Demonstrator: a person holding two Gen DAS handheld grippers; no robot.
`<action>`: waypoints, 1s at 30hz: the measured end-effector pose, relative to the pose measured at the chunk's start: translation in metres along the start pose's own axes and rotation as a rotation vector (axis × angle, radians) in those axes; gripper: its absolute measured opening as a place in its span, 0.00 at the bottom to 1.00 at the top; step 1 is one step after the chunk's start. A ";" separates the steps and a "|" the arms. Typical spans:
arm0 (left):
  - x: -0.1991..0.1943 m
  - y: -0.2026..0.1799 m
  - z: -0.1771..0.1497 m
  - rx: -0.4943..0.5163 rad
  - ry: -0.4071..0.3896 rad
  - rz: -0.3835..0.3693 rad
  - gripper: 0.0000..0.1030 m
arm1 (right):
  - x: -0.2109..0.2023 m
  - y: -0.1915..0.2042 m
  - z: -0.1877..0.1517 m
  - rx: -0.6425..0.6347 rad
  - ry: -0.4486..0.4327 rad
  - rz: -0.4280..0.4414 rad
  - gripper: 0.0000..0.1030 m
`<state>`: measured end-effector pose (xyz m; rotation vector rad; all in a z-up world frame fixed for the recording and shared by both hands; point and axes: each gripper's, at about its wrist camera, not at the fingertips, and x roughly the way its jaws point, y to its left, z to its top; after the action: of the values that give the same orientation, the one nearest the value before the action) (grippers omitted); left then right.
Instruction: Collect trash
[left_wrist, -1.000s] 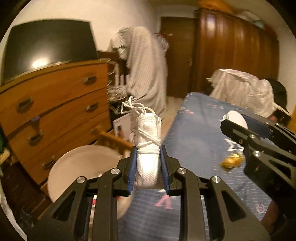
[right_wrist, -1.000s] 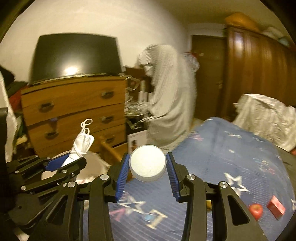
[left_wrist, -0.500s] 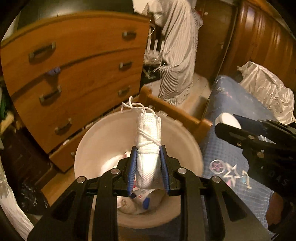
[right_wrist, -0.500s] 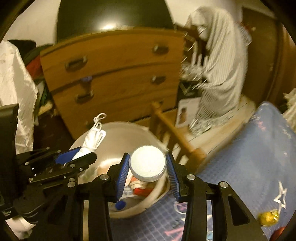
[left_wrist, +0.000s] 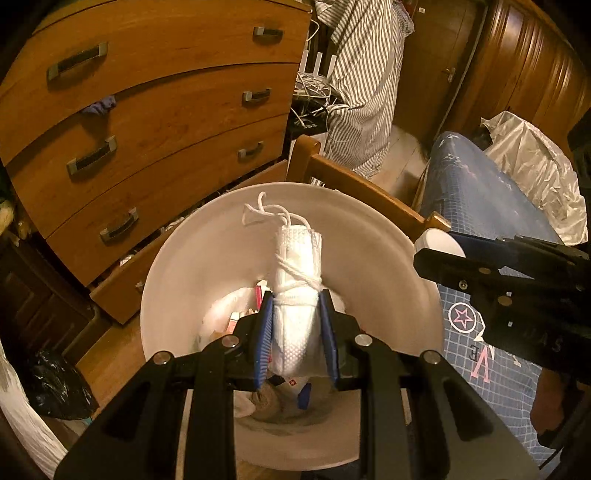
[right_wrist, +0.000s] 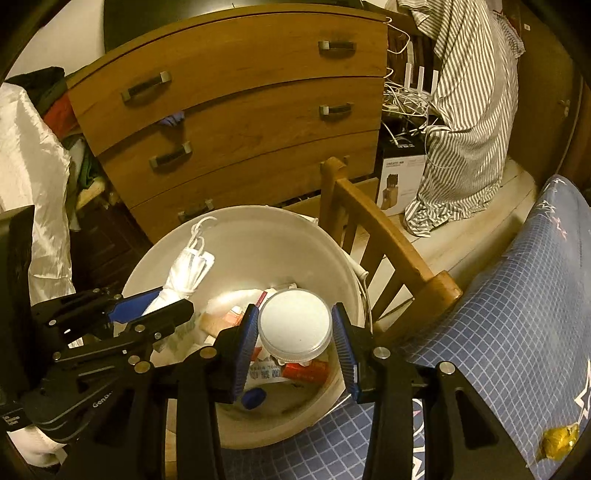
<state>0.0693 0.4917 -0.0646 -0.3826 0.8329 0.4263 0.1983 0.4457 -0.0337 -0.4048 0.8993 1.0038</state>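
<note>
A rolled white face mask with its ear loops wound round it is clamped in my left gripper, which hangs over the open white bin. From the right wrist view the same mask and left gripper show at the bin's left side. My right gripper is shut on a round white plastic lid, held above the bin. Wrappers, paper and a blue cap lie in the bin's bottom.
A wooden chest of drawers stands close behind the bin. A wooden chair back borders the bin on the right. The blue star-patterned cloth surface carries a gold foil wrapper. A striped shirt hangs further back.
Both grippers swung left and down from over the blue surface to above the bin, tilting downward. The mask and the lid stayed gripped throughout.
</note>
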 end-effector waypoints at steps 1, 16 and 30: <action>0.001 0.001 0.000 0.000 0.000 0.001 0.22 | -0.001 0.000 0.000 -0.001 0.000 0.003 0.41; -0.010 0.018 -0.003 -0.054 -0.035 0.111 0.74 | -0.042 -0.006 -0.002 0.040 -0.107 0.058 0.71; -0.077 -0.029 -0.026 -0.028 -0.248 0.237 0.94 | -0.173 -0.012 -0.095 0.091 -0.406 -0.131 0.78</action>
<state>0.0215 0.4381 -0.0169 -0.2512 0.6323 0.6918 0.1251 0.2807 0.0481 -0.1700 0.5420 0.8798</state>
